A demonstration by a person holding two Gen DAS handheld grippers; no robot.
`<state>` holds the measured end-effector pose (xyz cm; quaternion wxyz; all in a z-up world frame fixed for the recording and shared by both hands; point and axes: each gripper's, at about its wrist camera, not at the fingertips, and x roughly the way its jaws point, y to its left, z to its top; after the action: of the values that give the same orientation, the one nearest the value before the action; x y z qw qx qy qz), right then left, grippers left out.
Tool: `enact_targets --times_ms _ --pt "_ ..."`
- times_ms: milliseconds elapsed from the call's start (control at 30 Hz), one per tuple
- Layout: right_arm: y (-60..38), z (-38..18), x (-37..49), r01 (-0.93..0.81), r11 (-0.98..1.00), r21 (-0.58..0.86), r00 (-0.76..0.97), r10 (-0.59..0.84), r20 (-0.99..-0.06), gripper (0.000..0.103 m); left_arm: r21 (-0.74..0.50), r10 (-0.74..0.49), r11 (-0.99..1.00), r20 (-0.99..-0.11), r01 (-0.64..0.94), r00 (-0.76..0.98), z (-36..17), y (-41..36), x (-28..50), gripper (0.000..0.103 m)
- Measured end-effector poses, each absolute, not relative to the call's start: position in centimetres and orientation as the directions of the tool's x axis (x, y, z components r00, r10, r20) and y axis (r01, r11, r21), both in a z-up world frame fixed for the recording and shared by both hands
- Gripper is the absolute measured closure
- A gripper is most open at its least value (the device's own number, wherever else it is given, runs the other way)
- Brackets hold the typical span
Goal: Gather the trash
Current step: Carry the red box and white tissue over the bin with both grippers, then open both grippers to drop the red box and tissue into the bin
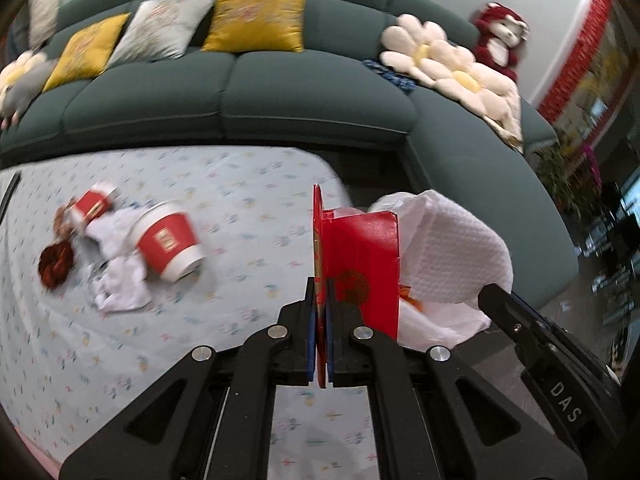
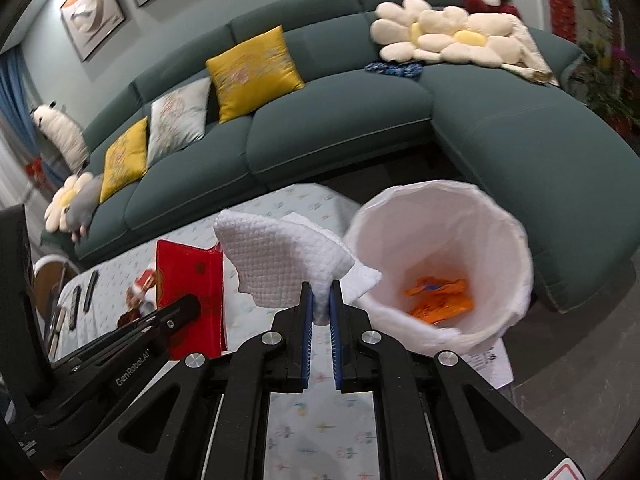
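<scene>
The left gripper (image 1: 320, 284) is closed on the thin flap of a red carton (image 1: 362, 264), which stands up beyond its fingertips. The right gripper (image 2: 320, 292) pinches a white tissue (image 2: 280, 258); the lined bin (image 2: 440, 264) lies just right of its fingers.

Table w/ floral cloth (image 1: 240, 184) holds red cup (image 1: 170, 246), crumpled tissue (image 1: 120, 280), small red box (image 1: 94, 204), approx. dark scraps (image 1: 56, 266).

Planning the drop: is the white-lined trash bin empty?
Not empty: the white-lined trash bin holds crumpled orange wrappers at its bottom.
</scene>
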<state>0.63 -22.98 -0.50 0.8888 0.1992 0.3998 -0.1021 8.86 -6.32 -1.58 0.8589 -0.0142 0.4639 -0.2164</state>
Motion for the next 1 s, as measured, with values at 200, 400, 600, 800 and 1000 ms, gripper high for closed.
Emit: enact_targets --times_ms 200,400,600,800,1000 --pt "-27.1 -0.8 -0.5 0.395 0.879 0.266 0.658 -0.069 -0.750 0.095 -0.210 -0.426 0.868 -0.781 0.450 0.457 -0.9 -11.5 8.7 0.100" --pt "-30.3 -1.2 -0.9 0.438 0.860 0.260 0.650 -0.104 -0.753 0.095 -0.212 -0.451 0.840 -0.783 0.499 0.428 -1.2 -15.3 9.1 0.100" --pt "-32.9 -2.0 0.0 0.465 0.846 0.259 0.640 -0.119 -0.759 0.095 -0.218 -0.474 0.813 -0.787 0.541 0.394 -1.6 -18.4 10.1 0.098" --pt "-34.8 -2.6 0.9 0.486 0.830 0.274 0.636 -0.121 -0.762 0.093 -0.226 -0.485 0.797 -0.793 0.561 0.369 -2.0 -20.3 11.0 0.084" --pt "-34.9 -3.0 1.9 0.495 0.829 0.260 0.626 -0.133 -0.768 0.086 -0.217 -0.477 0.813 -0.781 0.540 0.404 -1.8 -20.5 11.1 0.045"
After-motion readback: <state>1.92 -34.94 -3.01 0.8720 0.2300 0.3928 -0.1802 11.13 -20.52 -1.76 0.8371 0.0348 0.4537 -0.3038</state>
